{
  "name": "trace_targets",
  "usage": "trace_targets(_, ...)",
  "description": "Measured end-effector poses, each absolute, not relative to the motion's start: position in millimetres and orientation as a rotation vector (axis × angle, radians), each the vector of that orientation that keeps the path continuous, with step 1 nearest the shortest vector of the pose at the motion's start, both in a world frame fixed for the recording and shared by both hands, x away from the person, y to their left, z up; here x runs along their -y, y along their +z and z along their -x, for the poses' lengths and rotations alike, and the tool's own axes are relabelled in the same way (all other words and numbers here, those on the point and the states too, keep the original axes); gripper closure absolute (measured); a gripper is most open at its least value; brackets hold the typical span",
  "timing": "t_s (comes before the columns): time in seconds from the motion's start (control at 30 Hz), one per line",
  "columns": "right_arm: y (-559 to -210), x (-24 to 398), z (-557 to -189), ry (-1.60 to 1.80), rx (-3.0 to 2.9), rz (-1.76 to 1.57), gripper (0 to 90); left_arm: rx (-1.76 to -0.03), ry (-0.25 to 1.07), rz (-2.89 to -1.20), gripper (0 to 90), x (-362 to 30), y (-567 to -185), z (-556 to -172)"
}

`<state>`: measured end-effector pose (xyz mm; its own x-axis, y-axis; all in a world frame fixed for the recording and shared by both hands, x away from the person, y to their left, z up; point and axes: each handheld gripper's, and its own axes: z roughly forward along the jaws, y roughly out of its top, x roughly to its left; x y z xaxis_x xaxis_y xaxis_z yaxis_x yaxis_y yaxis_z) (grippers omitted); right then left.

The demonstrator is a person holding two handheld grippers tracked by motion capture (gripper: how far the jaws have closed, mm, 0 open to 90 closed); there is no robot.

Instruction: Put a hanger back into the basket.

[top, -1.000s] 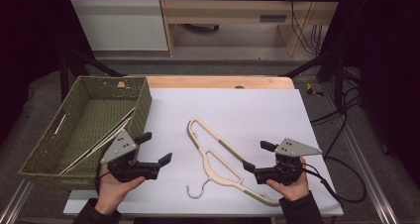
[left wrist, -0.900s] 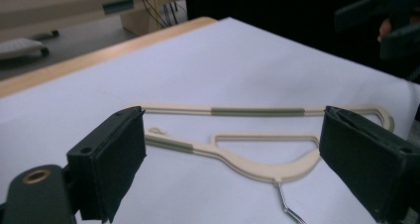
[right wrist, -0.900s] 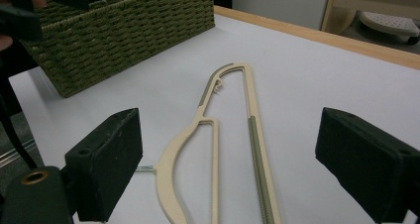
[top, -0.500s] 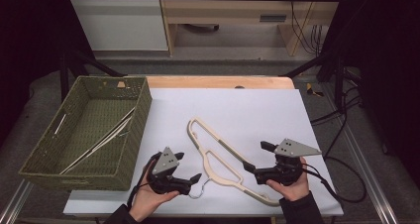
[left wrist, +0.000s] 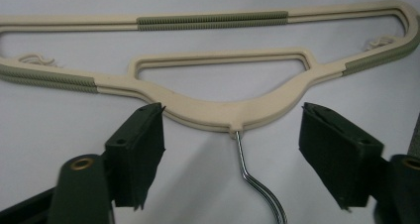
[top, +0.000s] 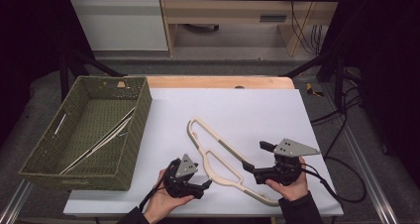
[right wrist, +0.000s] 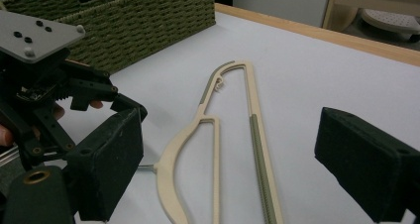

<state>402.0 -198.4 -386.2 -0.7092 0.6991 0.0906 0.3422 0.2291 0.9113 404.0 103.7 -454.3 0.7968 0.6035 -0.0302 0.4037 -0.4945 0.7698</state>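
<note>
Left gripper (top: pixel 207 185) has slid over from the basket (top: pixel 130 149) to the cream hanger (top: pixel 218 159), fingers apart but just been closing around its metal hook (left wrist: pixel 250 177), not touching. Right gripper's (top: pixel 246 166) fingers sit wide apart beside the hanger's ribbed grey-green grips.

The hanger (top: pixel 218 157) lies at the lower centre of the frame on the counter (top: pixel 257 110). The wicker basket (top: pixel 47 157) sits at left, with thin rods (top: pixel 99 142) inside. The left gripper (top: pixel 200 187) is just below-left of the hanger, the right gripper (top: pixel 247 167) at its lower right.
</note>
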Motion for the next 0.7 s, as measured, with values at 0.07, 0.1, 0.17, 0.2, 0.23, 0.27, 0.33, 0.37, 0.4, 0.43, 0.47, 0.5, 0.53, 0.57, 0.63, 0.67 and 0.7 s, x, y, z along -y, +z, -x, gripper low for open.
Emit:
trace_targets(0.07, -386.8, 197.9, -401.8, 1.469, -2.175, -0.962, 11.8, -0.751, 0.298, -2.162, 35.0, -102.7, -457.8, -405.0)
trace_targets(0.1, -387.0, 197.6, -401.7, 1.47, -2.177, -0.96, 11.8, -0.757, 0.286, -2.169, 37.5, -102.3, -459.8, -405.7)
trace_targets(0.17, -387.9, 196.7, -401.6, 1.467, -2.185, -0.956, 11.9, -0.767, 0.273, -2.182, 42.8, -100.6, -463.1, -406.3)
trace_targets(0.2, -388.3, 196.2, -401.7, 1.467, -2.187, -0.956, 11.9, -0.777, 0.268, -2.181, 45.3, -99.6, -464.5, -406.4)
trace_targets(0.23, -388.7, 195.4, -401.9, 1.466, -2.189, -0.961, 11.9, -0.78, 0.26, -2.182, 48.0, -99.0, -465.6, -406.9)
trace_targets(0.27, -389.3, 195.0, -402.4, 1.465, -2.191, -0.961, 11.9, -0.788, 0.249, -2.182, 51.4, -98.2, -466.8, -407.3)
trace_targets(0.33, -390.2, 194.2, -403.0, 1.459, -2.196, -0.963, 11.9, -0.807, 0.238, -2.184, 55.6, -96.1, -469.2, -408.5)
trace_targets(0.37, -390.7, 193.7, -403.1, 1.459, -2.2, -0.959, 11.9, -0.817, 0.228, -2.184, 58.4, -95.1, -470.3, -409.1)
trace_targets(0.4, -391.0, 193.3, -403.1, 1.456, -2.201, -0.959, 11.9, -0.825, 0.217, -2.183, 59.8, -94.0, -471.5, -409.0)
trace_targets(0.43, -391.2, 192.8, -403.0, 1.457, -2.202, -0.962, 11.9, -0.824, 0.218, -2.189, 61.8, -93.6, -472.2, -409.2)
trace_targets(0.47, -391.3, 192.5, -402.9, 1.458, -2.204, -0.964, 11.9, -0.828, 0.221, -2.191, 63.7, -92.8, -473.4, -409.0)
trace_targets(0.5, -391.5, 192.4, -403.0, 1.457, -2.204, -0.963, 11.9, -0.838, 0.21, -2.188, 65.6, -92.2, -474.2, -408.8)
trace_targets(0.53, -391.6, 192.4, -403.0, 1.457, -2.204, -0.962, 11.9, -0.843, 0.209, -2.188, 67.4, -92.1, -474.8, -408.7)
trace_targets(0.57, -391.5, 192.4, -403.0, 1.457, -2.204, -0.961, 12.0, -0.849, 0.214, -2.185, 69.3, -92.0, -475.2, -408.5)
trace_targets(0.63, -391.4, 192.5, -402.9, 1.459, -2.204, -0.963, 12.1, -0.863, 0.212, -2.188, 73.3, -92.4, -475.7, -408.6)
trace_targets(0.67, -391.4, 192.5, -402.8, 1.459, -2.204, -0.962, 12.1, -0.877, 0.202, -2.182, 74.1, -92.1, -476.6, -408.2)
trace_targets(0.7, -391.4, 192.4, -402.8, 1.46, -2.204, -0.963, 12.2, -0.876, 0.206, -2.189, 75.1, -92.5, -477.7, -408.2)
